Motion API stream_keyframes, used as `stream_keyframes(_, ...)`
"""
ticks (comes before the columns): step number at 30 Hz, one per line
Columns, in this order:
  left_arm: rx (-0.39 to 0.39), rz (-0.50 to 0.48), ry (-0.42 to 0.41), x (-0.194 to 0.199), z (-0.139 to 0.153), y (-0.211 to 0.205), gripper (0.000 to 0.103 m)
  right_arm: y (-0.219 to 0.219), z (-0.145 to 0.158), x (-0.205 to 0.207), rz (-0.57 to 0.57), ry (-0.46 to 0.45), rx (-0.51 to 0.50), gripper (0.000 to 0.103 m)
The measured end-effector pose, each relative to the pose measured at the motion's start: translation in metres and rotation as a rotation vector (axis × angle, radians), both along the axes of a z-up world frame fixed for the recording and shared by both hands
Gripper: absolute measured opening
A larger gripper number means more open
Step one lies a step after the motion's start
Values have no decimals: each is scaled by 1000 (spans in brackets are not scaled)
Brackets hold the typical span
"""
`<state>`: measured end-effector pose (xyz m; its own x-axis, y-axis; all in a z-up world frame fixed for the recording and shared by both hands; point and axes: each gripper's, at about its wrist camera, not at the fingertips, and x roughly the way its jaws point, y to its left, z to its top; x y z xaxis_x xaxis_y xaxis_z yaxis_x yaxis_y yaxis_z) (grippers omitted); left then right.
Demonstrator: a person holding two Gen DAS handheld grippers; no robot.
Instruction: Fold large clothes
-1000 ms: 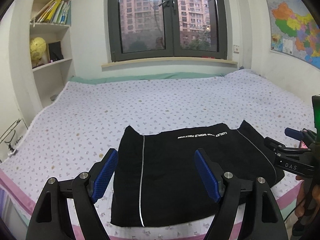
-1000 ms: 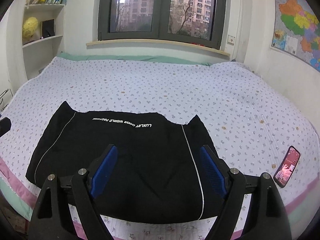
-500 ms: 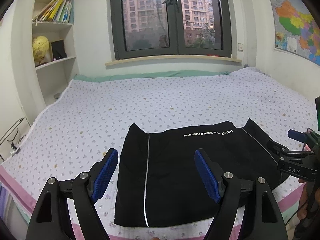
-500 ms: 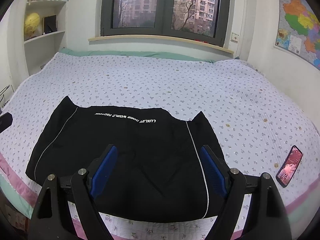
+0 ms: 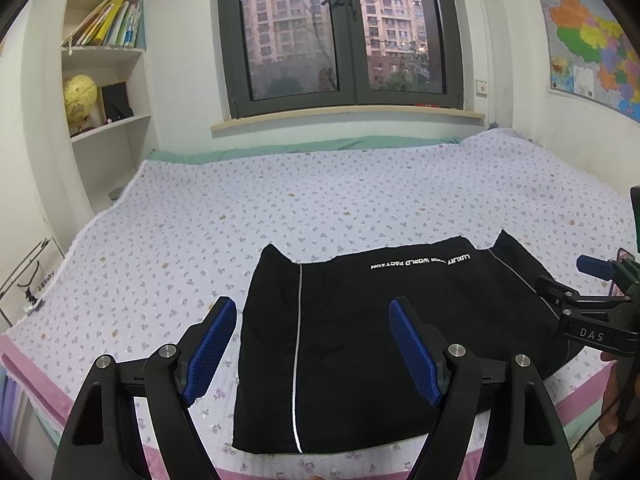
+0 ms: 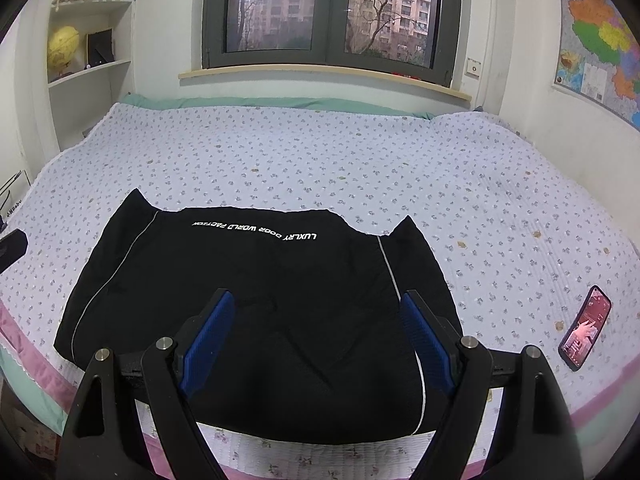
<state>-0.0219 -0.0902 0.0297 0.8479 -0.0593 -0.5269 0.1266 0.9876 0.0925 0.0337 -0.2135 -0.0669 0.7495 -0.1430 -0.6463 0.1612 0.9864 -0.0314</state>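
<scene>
Folded black garment (image 6: pixel 256 292) lies widthwise, lettering upside-down; both grippers (image 5: pixel 312 344) (image 6: pixel 316 336) wide, empty.

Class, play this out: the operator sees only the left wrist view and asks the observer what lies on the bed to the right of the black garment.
Operator: What's right of the garment?
Observer: A phone lies on the bedspread, apart from the garment, screen lit.
Operator: Is the right gripper holding cloth?
Observer: No, it is open above the garment's near part, nothing between its pads.
Operator: Does the garment's right side have a stripe?
Observer: Yes, a thin pale stripe runs to the near hem.
</scene>
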Motion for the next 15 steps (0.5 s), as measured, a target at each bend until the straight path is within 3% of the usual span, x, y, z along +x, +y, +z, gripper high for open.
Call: stream_keyframes(15, -9, 3, 24, 4, -4, 3, 80, 1, -3, 1, 2, 6, 10, 86)
